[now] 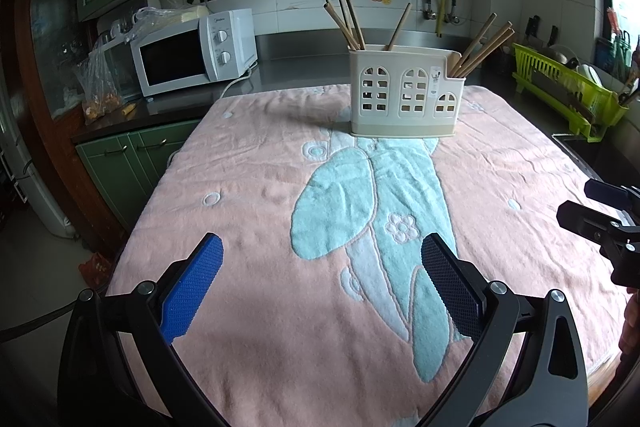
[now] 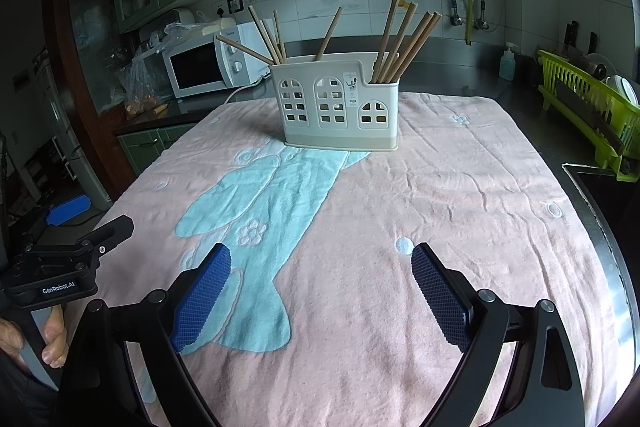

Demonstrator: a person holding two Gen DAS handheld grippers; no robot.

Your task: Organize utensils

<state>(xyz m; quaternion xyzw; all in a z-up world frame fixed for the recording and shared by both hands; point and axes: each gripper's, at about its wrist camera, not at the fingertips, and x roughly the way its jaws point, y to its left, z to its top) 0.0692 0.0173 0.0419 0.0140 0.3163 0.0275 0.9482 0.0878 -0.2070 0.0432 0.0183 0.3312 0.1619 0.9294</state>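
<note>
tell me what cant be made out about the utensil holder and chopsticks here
- Lower ends of the wooden chopsticks: both views, hidden inside the cream plastic utensil holder with arched cut-outs.
- Holder's back side: faces away in both views.
- Small label on the holder: too small to read.

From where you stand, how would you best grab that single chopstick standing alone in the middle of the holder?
Probably by the bare upper end of the lone chopstick, coming down from above. It leans to the right out of the holder, whose walls hide its lower part, and there is free space around its top. Both the right gripper and the left gripper are open and empty.
</note>
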